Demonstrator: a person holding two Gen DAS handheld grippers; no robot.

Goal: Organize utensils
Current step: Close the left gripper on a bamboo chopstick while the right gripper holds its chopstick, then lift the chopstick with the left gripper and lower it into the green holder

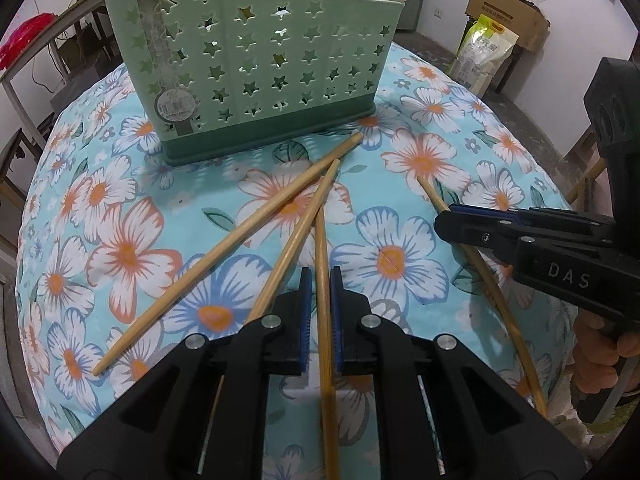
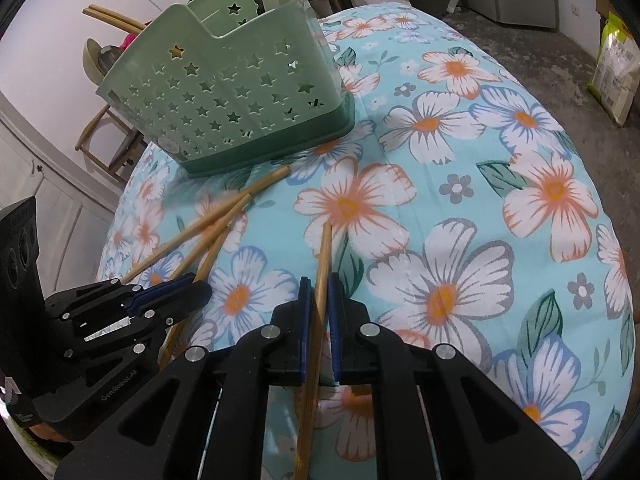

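A green star-punched utensil basket (image 1: 256, 64) stands at the back of the floral cloth; it also shows in the right wrist view (image 2: 236, 104). Several bamboo chopsticks lie in front of it. My left gripper (image 1: 321, 276) has its jaws narrowly apart around one chopstick (image 1: 323, 264), with a small gap on each side. Two more chopsticks (image 1: 240, 240) lie to its left. My right gripper (image 2: 319, 284) straddles a separate chopstick (image 2: 323, 256), also with a small gap. The right gripper shows in the left wrist view (image 1: 444, 218), the left one in the right wrist view (image 2: 200, 284).
The floral cloth (image 2: 460, 208) covers a round table. A rice bag (image 1: 484, 52) and cardboard box (image 1: 508, 12) stand on the floor beyond. A wooden chair (image 2: 108, 140) and white cabinet stand at the left in the right wrist view.
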